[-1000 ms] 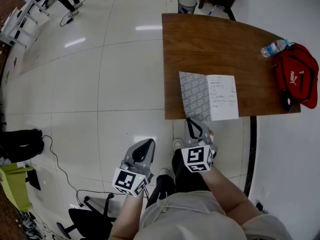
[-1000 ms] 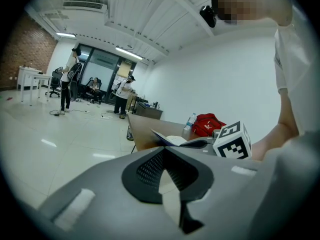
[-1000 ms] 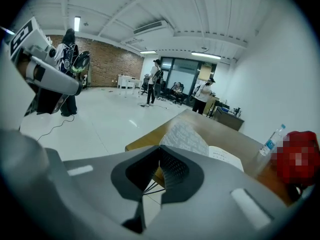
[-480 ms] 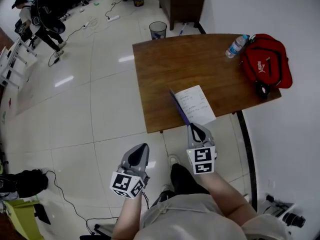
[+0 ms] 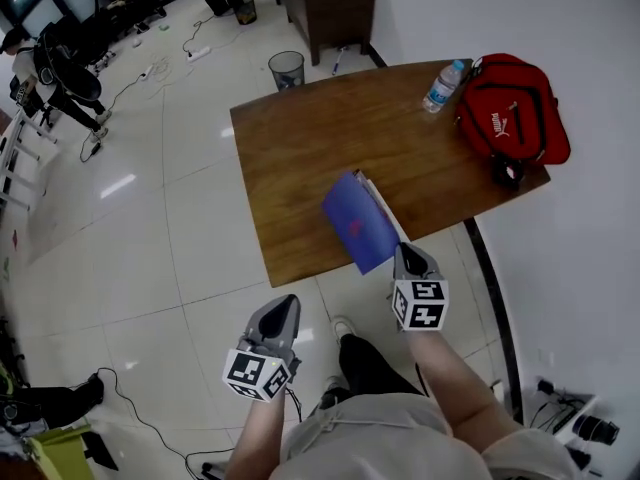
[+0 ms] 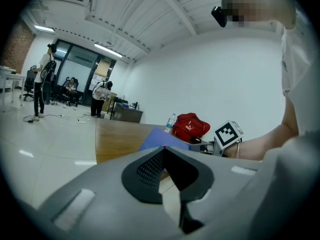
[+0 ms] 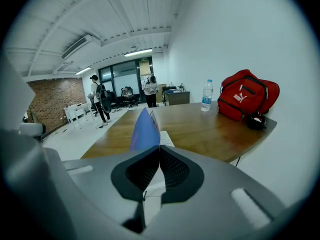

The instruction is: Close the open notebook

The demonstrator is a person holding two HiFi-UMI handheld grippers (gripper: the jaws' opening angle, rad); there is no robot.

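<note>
The notebook (image 5: 358,223) lies at the near edge of the wooden table (image 5: 300,148). Its blue cover is lifted and leans over the white pages (image 5: 383,205). My right gripper (image 5: 404,253) is shut on the near edge of that cover. In the right gripper view the blue cover (image 7: 144,131) stands up straight out of the closed jaws, with the white pages (image 7: 165,139) just to its right. My left gripper (image 5: 287,303) hangs off the table's near left, over the floor, shut and holding nothing. The left gripper view shows the blue notebook (image 6: 160,140) ahead.
A red bag (image 5: 510,118) and a water bottle (image 5: 440,86) sit at the table's far right. A waste bin (image 5: 287,68) and a dark cabinet (image 5: 328,8) stand beyond the table. People and cables are far off on the white floor.
The cover lay flat open to the left, then stood on edge, and now tips over the pages. My right gripper has swung right with it. The left gripper shifted a little.
</note>
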